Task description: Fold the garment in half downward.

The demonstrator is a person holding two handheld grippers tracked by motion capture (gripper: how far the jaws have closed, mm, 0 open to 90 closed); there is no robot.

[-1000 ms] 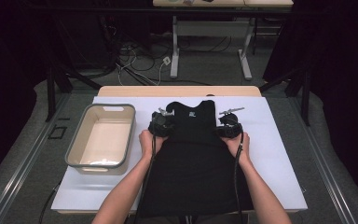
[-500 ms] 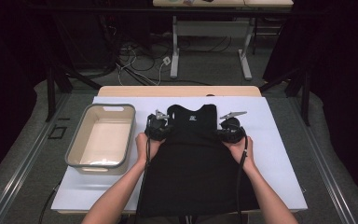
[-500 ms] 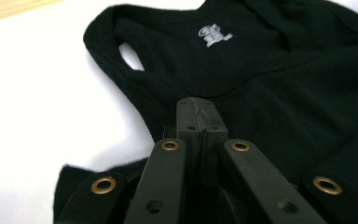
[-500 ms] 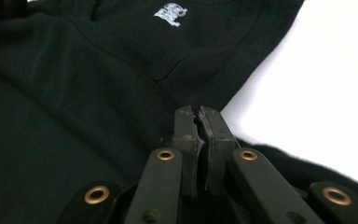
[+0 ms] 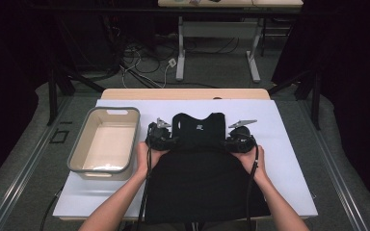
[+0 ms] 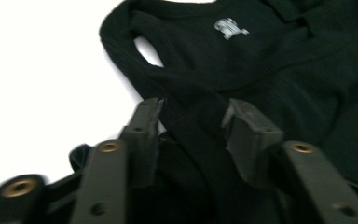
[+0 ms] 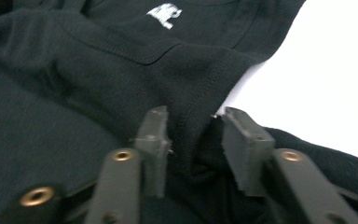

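A black shirt [image 5: 202, 178] lies flat on the white table top [image 5: 289, 144], collar end away from me, a small white label [image 6: 230, 28] inside its neck. My left gripper [image 5: 167, 139] sits at the shirt's left shoulder edge and my right gripper [image 5: 227, 142] at its right shoulder edge. On both, the jaws have just been opening. In the left gripper view, a ridge of black cloth [image 6: 191, 121] runs between the parted jaws of the left gripper [image 6: 193, 109]. In the right gripper view, a hemmed fold [image 7: 191, 107] lies between the jaws of the right gripper [image 7: 193, 116], loose.
A grey-rimmed beige tub [image 5: 84, 139] stands on the table left of the shirt, close beside my left hand. Bare white table [image 5: 279, 120] lies to the right of the shirt. Table legs and cables [image 5: 139, 67] sit on the floor beyond the far edge.
Both grippers have drifted slightly toward the near edge and a little apart. Their jaws, shut on the shirt's shoulders before, now stand parted with the cloth lying loose between them.
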